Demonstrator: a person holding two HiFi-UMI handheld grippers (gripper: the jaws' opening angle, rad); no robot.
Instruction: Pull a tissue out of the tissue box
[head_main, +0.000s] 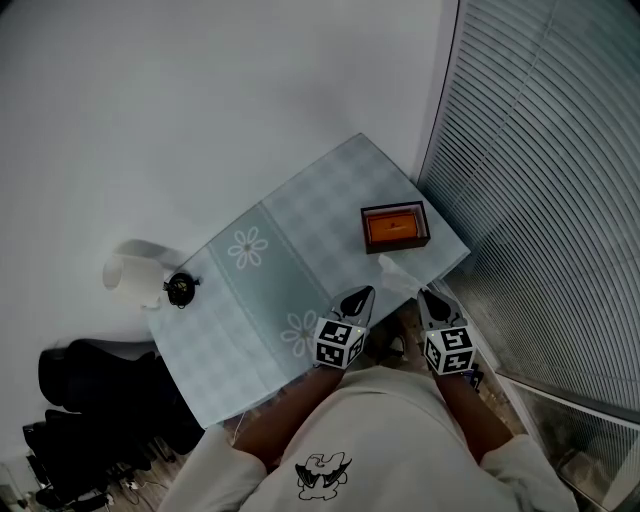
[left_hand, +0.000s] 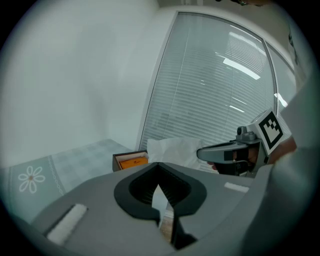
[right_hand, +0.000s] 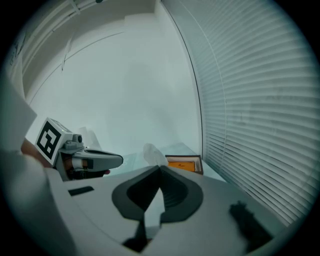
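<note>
A dark brown tissue box (head_main: 395, 227) with an orange top stands near the table's far right edge; it also shows as the box (left_hand: 131, 161) and the box (right_hand: 184, 163). A crumpled white tissue (head_main: 399, 271) lies out of the box, near the table's front edge. My left gripper (head_main: 363, 293) is shut and empty, left of the tissue. My right gripper (head_main: 425, 293) is shut too, its tip right at the tissue's near edge. Whether it pinches the tissue I cannot tell. The tissue (right_hand: 152, 152) rises just beyond its jaws.
The table (head_main: 260, 300) wears a pale checked cloth with flower prints. A white cylinder (head_main: 130, 280) and a small black object (head_main: 180, 290) sit at its left corner. Window blinds (head_main: 540, 200) run along the right. Dark bags (head_main: 90, 385) lie on the floor at left.
</note>
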